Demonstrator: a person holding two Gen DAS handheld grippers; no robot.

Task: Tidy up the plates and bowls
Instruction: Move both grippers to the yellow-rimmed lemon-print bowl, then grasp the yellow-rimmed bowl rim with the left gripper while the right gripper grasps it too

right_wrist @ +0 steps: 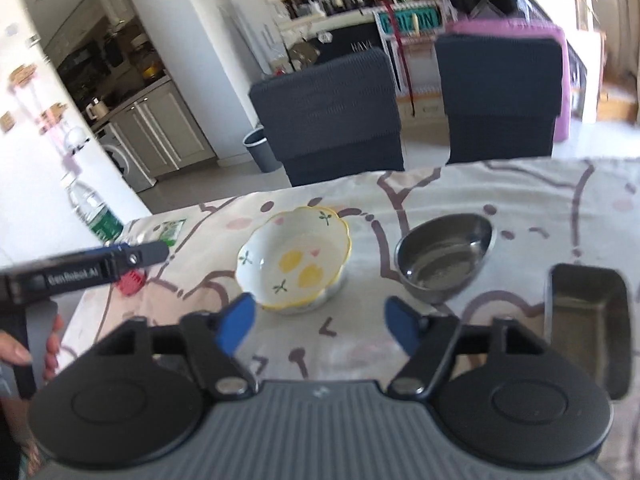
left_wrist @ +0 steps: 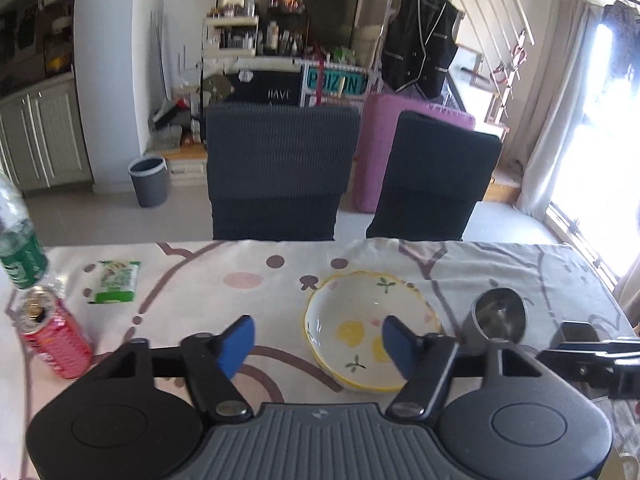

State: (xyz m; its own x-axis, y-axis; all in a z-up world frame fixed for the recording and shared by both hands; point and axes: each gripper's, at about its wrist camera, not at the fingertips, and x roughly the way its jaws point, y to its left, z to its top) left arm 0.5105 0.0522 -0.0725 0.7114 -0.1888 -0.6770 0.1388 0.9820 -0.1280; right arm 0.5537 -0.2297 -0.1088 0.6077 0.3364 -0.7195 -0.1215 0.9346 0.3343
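Left gripper (left_wrist: 318,346) hangs over the table with its blue pads spread apart and nothing between them; the right pad overlaps the near side of the flowered bowl (left_wrist: 370,330) in view, but no contact can be made out. Right gripper (right_wrist: 320,326) is the same story: pads spread, empty, hovering above bare tablecloth (right_wrist: 540,196) just short of the bowls. From the right wrist view, that ceramic bowl (right_wrist: 296,258) with yellow rim and yellow blobs sits mid-table, and it looks to rest on another dish beneath it. Just beside it, to the right, stands a round steel bowl (right_wrist: 444,258), upright and empty. Further right, near the edge of the view, sits a rectangular metal tray (right_wrist: 586,320). Over on the left, a red soda can (left_wrist: 56,334), a green-labelled water bottle (left_wrist: 20,236) and a green snack packet (left_wrist: 116,282) stand well apart from the bowls. Two dark chairs (left_wrist: 280,168) face the far side of the table.
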